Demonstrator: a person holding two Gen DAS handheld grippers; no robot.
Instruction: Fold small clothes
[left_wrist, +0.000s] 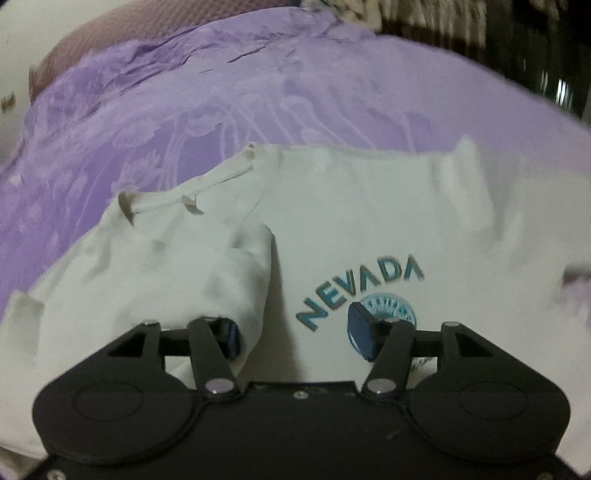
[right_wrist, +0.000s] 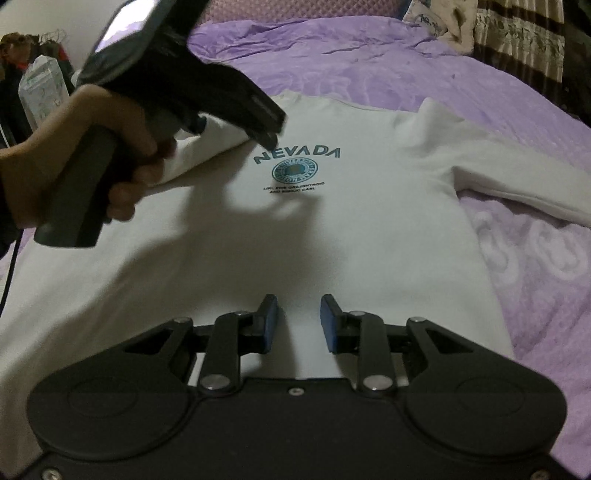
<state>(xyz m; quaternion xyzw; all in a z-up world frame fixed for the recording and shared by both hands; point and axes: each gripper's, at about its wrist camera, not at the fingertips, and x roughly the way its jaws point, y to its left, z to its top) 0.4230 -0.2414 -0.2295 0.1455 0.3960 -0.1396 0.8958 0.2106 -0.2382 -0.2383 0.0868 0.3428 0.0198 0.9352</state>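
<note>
Across white sweatshirt (right_wrist: 295, 240) chest, teal "NEVADA" (right_wrist: 296, 155) print

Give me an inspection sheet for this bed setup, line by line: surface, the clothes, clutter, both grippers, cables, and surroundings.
Surface: purple floral bedspread, wrinkled.
Job's things: white Nevada sweatshirt lying print-up; one sleeve folded onto the chest, the other sleeve spread out.
Clutter: nothing seen on the bedspread.
Grippers: left gripper open, one finger against the folded sleeve; right gripper open, nothing between its fingers, above the lower body.
Cables: dark cable at the bed's edge.
Surroundings: patterned curtain; hanging clothes.
</note>
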